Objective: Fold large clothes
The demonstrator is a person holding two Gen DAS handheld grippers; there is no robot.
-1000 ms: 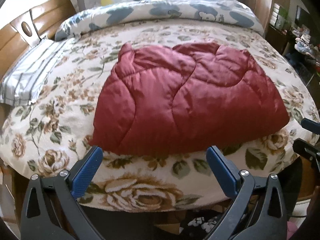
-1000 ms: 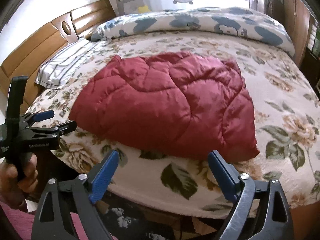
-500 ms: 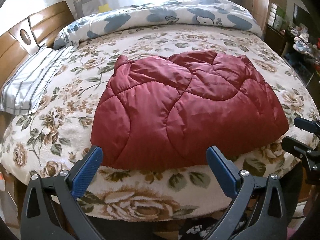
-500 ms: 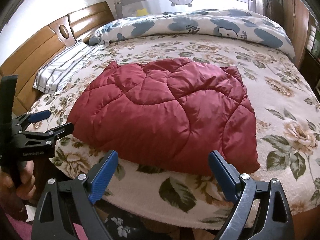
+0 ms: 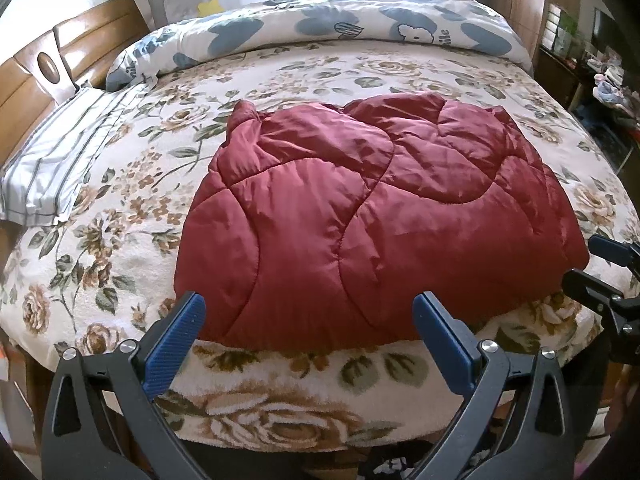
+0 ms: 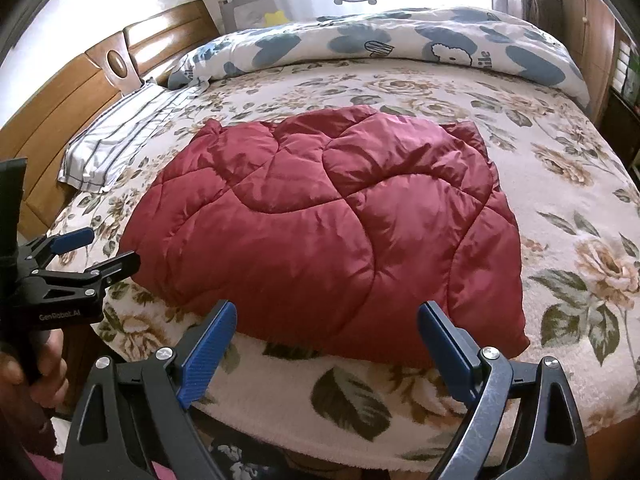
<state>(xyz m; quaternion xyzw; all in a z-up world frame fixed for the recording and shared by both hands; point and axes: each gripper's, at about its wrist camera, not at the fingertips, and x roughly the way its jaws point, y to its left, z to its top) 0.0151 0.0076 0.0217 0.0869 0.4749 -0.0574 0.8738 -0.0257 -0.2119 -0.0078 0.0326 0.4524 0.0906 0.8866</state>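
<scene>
Both grippers, left [image 5: 308, 322] and right [image 6: 326, 330], hover wide open and empty just off the near edge of the bed [image 5: 280, 392], where the red quilted jacket [image 5: 372, 220] lies bundled; each should probably pinch a separate near corner before lifting evenly.

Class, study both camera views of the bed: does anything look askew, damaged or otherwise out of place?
Nothing is damaged or spilled. The red quilted garment lies in a bundle on the floral bedspread, its far-left corner bunched up. Both hand-held grippers, left and right, are open and off the cloth.
</scene>
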